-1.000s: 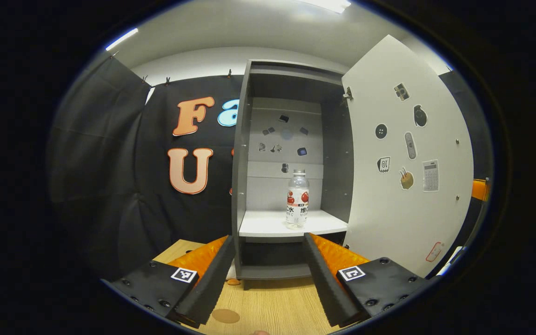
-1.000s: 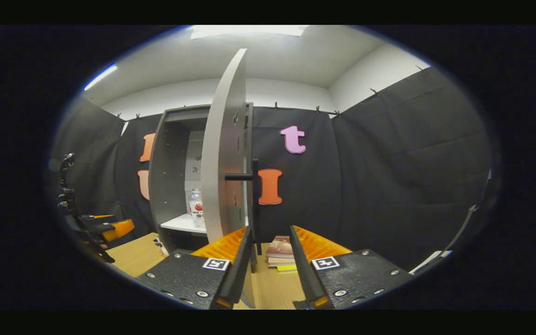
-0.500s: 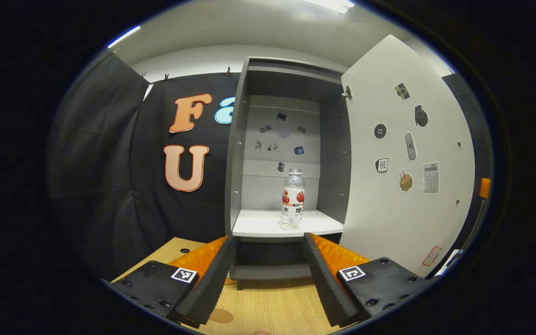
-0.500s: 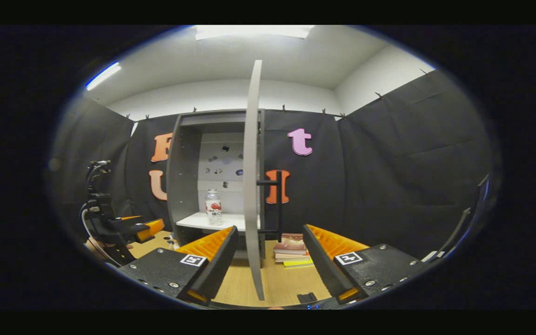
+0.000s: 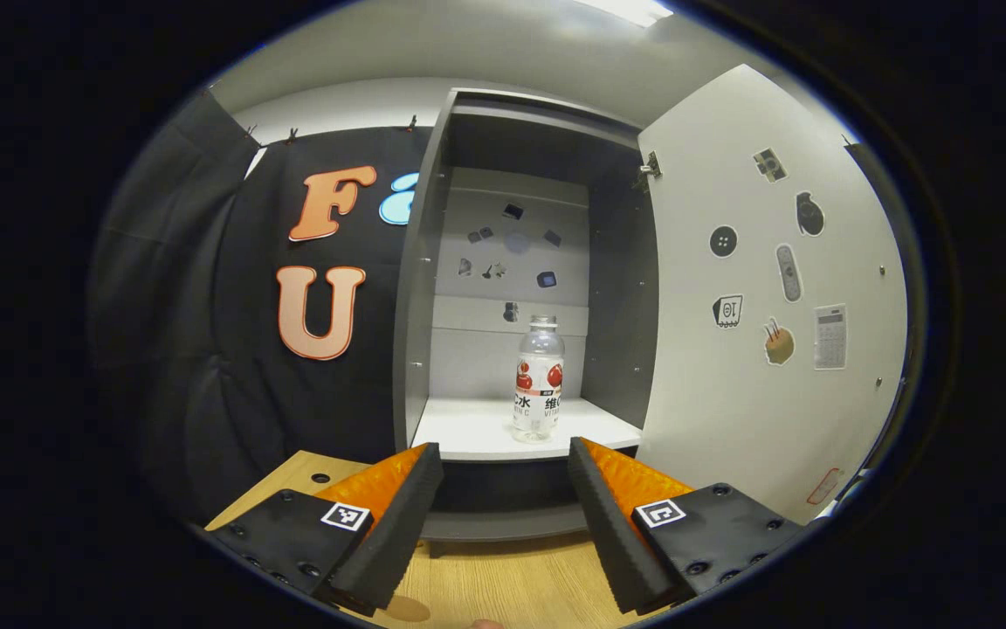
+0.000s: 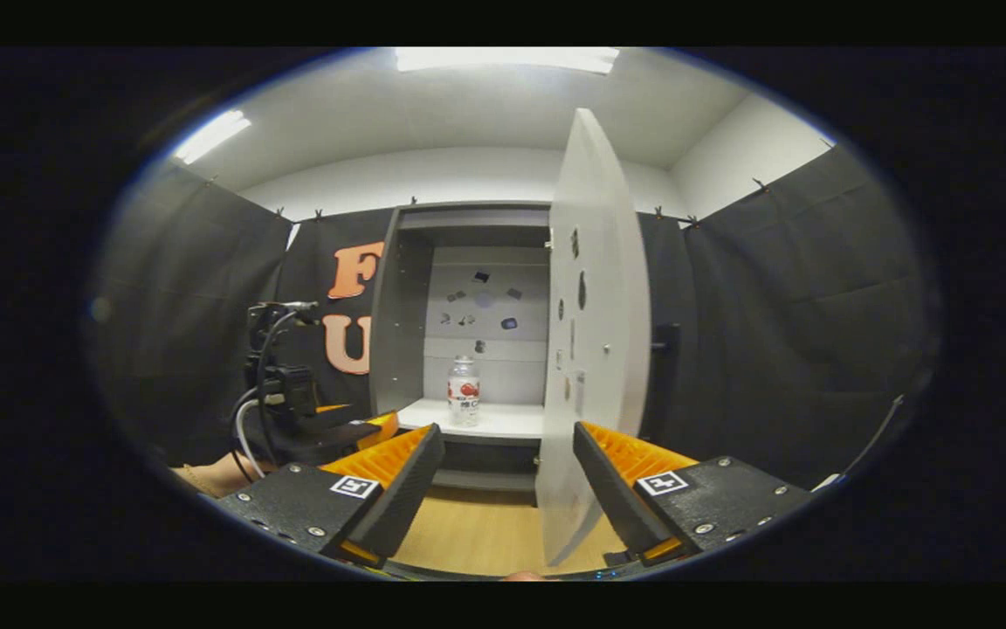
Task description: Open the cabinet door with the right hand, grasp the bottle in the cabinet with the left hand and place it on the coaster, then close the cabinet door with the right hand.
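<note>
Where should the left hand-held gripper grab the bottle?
Probably mid-body, at the label. The bottle stands upright near the shelf's front edge, so come straight in through the open front, left hand-held gripper fingers level on either side.

Cabinet stands on table vs the back wall of the booth, door swung open on its right side, hinged at the right edge. Bottle stands upright on the shelf inside, near the shelf's front edge, right of centre, w/ an open compartment below the shelf. Stickers sit on the cabinet's back panel above the bottle & on the door's inner face. Left gripper sits in front of the cabinet, below shelf level, fingers spread, bottle ahead between them but well apart. In right gripper view, right gripper is further back; door edge lies just before its right finger, left gripper to the left of the cabinet front.
</note>
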